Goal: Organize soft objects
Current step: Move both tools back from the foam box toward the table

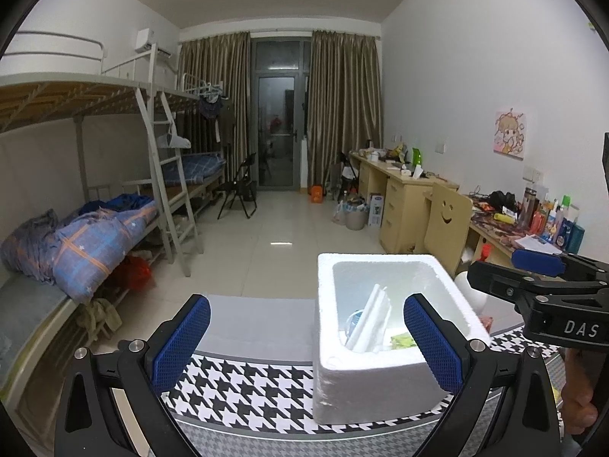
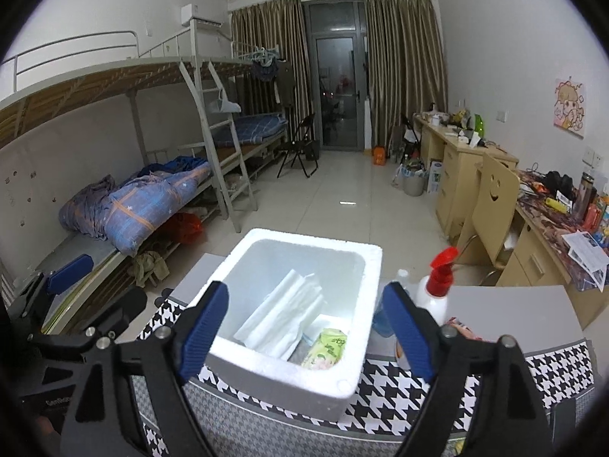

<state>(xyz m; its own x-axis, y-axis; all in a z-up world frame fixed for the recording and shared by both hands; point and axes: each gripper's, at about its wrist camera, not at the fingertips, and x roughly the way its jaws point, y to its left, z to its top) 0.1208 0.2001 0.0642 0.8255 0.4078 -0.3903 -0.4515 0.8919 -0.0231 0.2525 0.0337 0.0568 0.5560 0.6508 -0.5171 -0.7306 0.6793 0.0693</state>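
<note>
Both claws, left claw (image 1: 307, 337) and right claw (image 2: 306, 327), gape over foam box (image 2: 243, 358).

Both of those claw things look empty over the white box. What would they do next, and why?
Probably lift the right gripper away. Its jaws stand open and empty above the foam box, where the green pack and white sheets already lie, so another soft item comes next.

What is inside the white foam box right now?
The foam box holds a leaning white folded sheet, a green wipes pack and something blue partly hidden behind the sheet; the floor beneath them is covered.
</note>
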